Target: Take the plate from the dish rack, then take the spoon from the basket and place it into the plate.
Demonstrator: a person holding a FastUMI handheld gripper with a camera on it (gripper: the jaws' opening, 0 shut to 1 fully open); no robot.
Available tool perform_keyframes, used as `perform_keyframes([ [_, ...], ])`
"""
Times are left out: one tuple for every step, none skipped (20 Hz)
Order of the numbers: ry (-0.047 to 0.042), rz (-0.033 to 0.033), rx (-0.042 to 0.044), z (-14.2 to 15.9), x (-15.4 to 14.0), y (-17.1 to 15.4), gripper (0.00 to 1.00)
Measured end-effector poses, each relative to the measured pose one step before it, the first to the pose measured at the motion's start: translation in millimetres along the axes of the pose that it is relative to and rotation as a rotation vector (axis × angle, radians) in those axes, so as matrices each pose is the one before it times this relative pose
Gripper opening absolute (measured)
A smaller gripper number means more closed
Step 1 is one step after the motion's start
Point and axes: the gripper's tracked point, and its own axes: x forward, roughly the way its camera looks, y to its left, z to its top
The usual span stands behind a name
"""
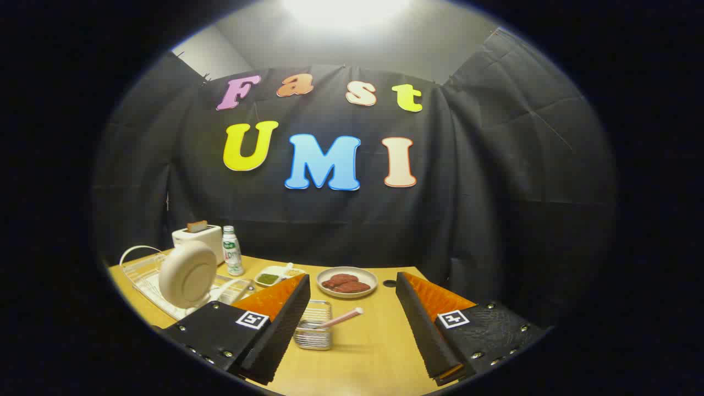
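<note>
I've got the gripper hanging above the table, jaws spread wide, nothing in them. Just ahead of the left finger sits the wire basket, the spoon lying in it, handle poking out toward the gap. Off left, the plate stands on edge in the dish rack. Beyond the fingers, a dish holds reddish-brown pieces. Bare tabletop between my fingers; the far edge meets the cloth wall.
</note>
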Motion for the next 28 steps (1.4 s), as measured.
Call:
perform_keyframes([
  [0.00462, 0.01672, 0.00187, 6.88, 1.50, 16.49, 0.96],
  [0.00515, 0.02154, 0.00397, 4.98, 0.61, 17.67, 0.96],
  [0.00799, 0.02456, 0.00538, 4.96, 3.72, 18.25, 0.96],
  [0.00916, 0.02309, 0.00512, 2.91, 3.70, 18.53, 0.96],
  [0.01084, 0.02332, 0.00863, 2.09, 4.88, 18.37, 0.96],
  [0.01298, 0.02223, 0.01526, 0.14, 5.21, 17.67, 0.96],
  [0.01540, 0.01644, 0.01994, -0.58, 5.87, 16.20, 0.96],
  [0.01650, 0.01491, 0.02139, -3.54, 6.33, 14.66, 0.96],
  [0.01357, 0.01260, 0.01960, -1.85, 6.03, 14.18, 0.96],
  [0.01591, 0.00768, 0.01619, -4.24, 6.28, 12.01, 0.96],
  [0.01948, 0.00359, 0.01552, -4.49, 7.16, 9.99, 0.96],
  [0.02753, 0.00518, 0.02073, -8.33, 7.22, 8.37, 0.96],
  [0.03040, 0.01128, 0.02586, -7.76, 7.35, 10.24, 0.96],
  [0.03527, 0.00746, 0.02306, -8.61, 8.27, 7.78, 0.96],
  [0.03575, 0.00689, 0.02055, -9.83, 7.61, 6.02, 0.96],
  [0.03458, 0.00217, 0.01871, -7.87, 7.98, 4.99, 0.96],
  [0.03075, -0.00833, 0.01460, -6.52, 8.02, 2.30, 0.96],
  [0.02564, 0.00034, 0.01518, -6.93, 7.19, 3.55, 0.96],
  [0.02205, 0.00635, 0.01971, -3.23, 7.55, 4.43, 0.96],
  [0.01855, 0.00606, 0.02266, -3.71, 6.91, 3.02, 0.92],
  [0.02616, 0.00807, 0.02608, -3.01, 7.28, 2.78, 0.88],
  [0.02757, 0.00713, 0.02599, -5.01, 8.65, 2.93, 0.88],
  [0.02992, 0.00392, 0.02500, -5.37, 7.42, 0.80, 0.88],
  [0.03434, -0.00537, 0.02143, -6.54, 5.94, -0.71, 0.88],
  [0.02711, -0.00291, 0.01512, -3.68, 7.09, -0.87, 0.88],
  [0.01770, 0.00126, 0.01139, -2.76, 6.66, -0.23, 0.88],
  [0.01793, 0.00592, 0.01246, -1.73, 5.23, 0.73, 0.88],
  [0.01336, 0.00268, 0.01098, -2.71, 4.40, 1.37, 0.88],
])
